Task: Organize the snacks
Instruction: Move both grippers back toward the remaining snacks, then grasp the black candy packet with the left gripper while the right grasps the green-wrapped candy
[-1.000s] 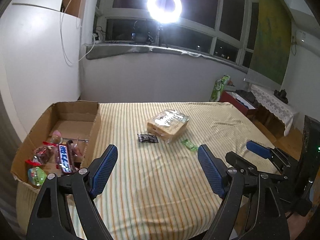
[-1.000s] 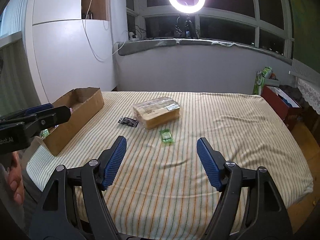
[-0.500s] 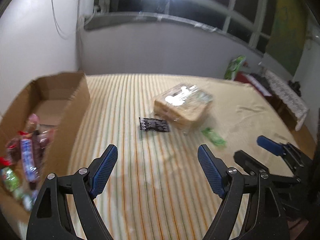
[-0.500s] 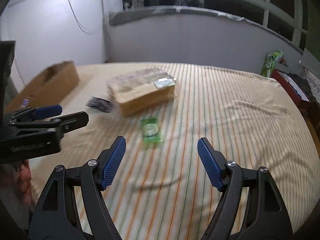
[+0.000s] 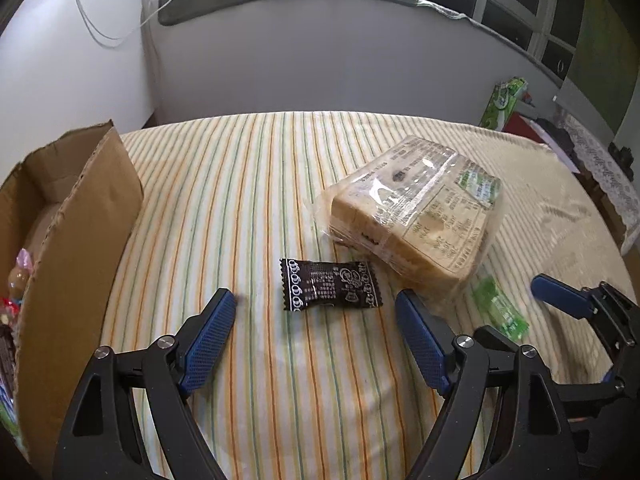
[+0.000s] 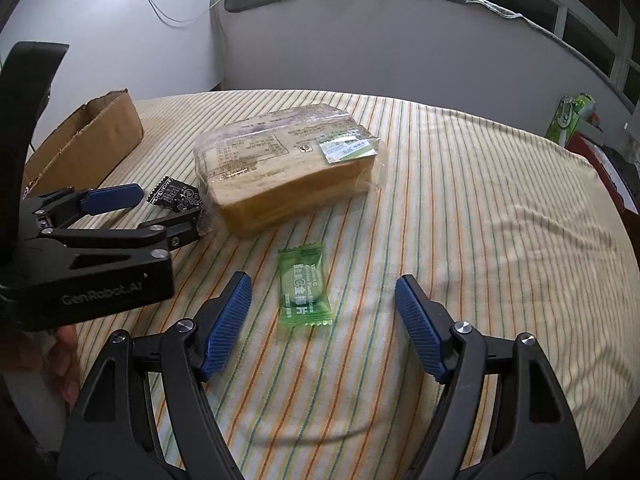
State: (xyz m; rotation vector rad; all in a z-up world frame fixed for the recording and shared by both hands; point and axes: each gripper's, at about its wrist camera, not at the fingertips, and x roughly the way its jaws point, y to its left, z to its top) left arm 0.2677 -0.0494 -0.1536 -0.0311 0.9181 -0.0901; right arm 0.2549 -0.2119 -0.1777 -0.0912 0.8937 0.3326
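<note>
Striped bedsheet (image 5: 248, 200) carries two small packets: the dark wrapper (image 5: 330, 286) lies crosswise just ahead of the left tool (image 5: 314, 332), the green packet (image 6: 304, 284) lengthwise between the right tool (image 6: 323, 320) fingers, both tools gaping wide, cardboard box (image 5: 76, 220) left.

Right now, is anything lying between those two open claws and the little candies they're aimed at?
Nothing visible does. The left gripper faces the black candy across bare cloth, and the right gripper already straddles the green candy. The bread lies beyond both.
</note>
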